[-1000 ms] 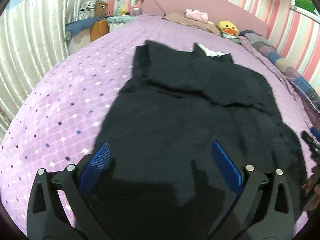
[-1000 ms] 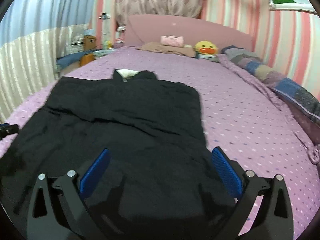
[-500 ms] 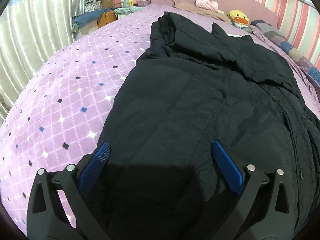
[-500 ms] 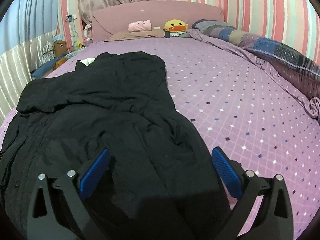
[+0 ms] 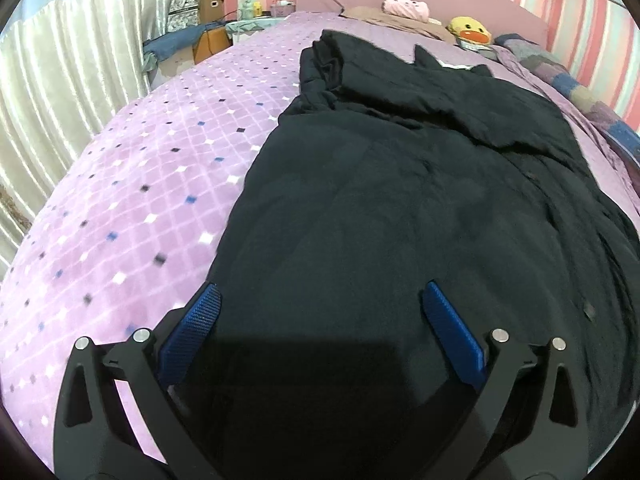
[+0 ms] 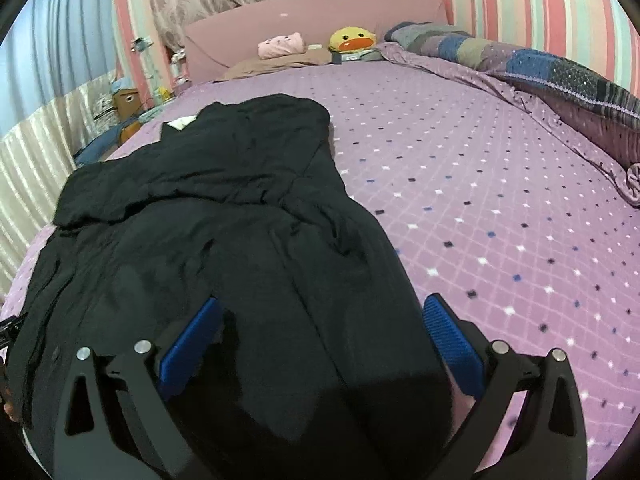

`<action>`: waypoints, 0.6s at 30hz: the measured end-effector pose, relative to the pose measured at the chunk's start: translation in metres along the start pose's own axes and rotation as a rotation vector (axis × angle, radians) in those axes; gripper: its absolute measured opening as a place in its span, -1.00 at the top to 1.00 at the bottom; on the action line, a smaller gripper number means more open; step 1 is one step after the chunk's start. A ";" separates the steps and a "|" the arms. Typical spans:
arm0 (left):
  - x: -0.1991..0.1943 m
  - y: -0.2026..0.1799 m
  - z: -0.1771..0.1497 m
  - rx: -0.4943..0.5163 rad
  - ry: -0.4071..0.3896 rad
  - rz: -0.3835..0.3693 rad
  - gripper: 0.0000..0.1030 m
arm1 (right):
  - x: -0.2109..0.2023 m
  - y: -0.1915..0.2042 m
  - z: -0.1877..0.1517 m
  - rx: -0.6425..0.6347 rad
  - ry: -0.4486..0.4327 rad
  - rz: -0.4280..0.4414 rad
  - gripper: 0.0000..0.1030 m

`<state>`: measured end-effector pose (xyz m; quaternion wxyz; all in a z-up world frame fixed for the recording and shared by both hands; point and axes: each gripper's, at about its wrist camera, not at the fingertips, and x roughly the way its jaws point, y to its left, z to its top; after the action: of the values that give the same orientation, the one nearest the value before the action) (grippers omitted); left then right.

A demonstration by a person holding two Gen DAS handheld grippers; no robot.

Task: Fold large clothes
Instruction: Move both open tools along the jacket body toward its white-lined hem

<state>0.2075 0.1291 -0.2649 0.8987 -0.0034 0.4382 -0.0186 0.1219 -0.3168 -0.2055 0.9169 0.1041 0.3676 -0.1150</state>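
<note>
A large black jacket (image 5: 400, 200) lies spread lengthwise on the purple diamond-patterned bed (image 5: 140, 184), collar toward the headboard, sleeves folded across its upper part. My left gripper (image 5: 320, 300) is open and low over the jacket's near left hem, its left finger by the hem edge. In the right wrist view the jacket (image 6: 208, 240) fills the left half. My right gripper (image 6: 320, 312) is open over the jacket's near right hem, its right finger over the bed cover (image 6: 500, 200). Neither gripper holds cloth.
A pink headboard (image 6: 320, 20) stands at the far end with a pink pillow (image 6: 280, 46) and a yellow duck plush (image 6: 352, 40). A patchwork quilt (image 6: 540, 68) is bunched along the right side. A cluttered bedside stand (image 5: 204, 36) and pale curtains (image 5: 60, 92) lie left.
Both grippers dropped lower and closer to the jacket's near hem, then eased slightly. The views tilted outward, left view showing more bed on the left, right view more on the right. Jaws stayed open.
</note>
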 end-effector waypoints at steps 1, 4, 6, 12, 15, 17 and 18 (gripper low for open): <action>-0.014 0.001 -0.005 -0.002 -0.012 -0.003 -0.94 | -0.012 -0.001 -0.003 -0.004 -0.014 -0.002 -0.97; -0.048 0.000 -0.017 0.008 -0.047 -0.002 -0.94 | -0.037 -0.002 -0.013 -0.009 -0.026 0.006 -0.97; -0.064 0.002 -0.024 0.012 -0.054 -0.006 -0.94 | -0.054 0.000 -0.023 -0.038 -0.029 -0.018 -0.97; -0.082 0.024 -0.048 -0.049 -0.016 0.013 -0.94 | -0.087 -0.007 -0.050 -0.075 -0.019 -0.047 -0.97; -0.077 0.035 -0.061 -0.091 0.027 0.010 -0.94 | -0.088 -0.013 -0.062 -0.080 0.014 -0.068 -0.97; -0.074 0.039 -0.070 -0.095 0.052 0.011 -0.94 | -0.088 -0.019 -0.071 -0.066 0.032 -0.083 -0.97; -0.073 0.040 -0.074 -0.092 0.059 0.010 -0.94 | -0.087 -0.021 -0.073 -0.061 0.037 -0.084 -0.97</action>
<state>0.1052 0.1722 -0.2541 0.8843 -0.0420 0.4650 0.0061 0.0074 -0.3054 -0.1985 0.9070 0.0626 0.3920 -0.1403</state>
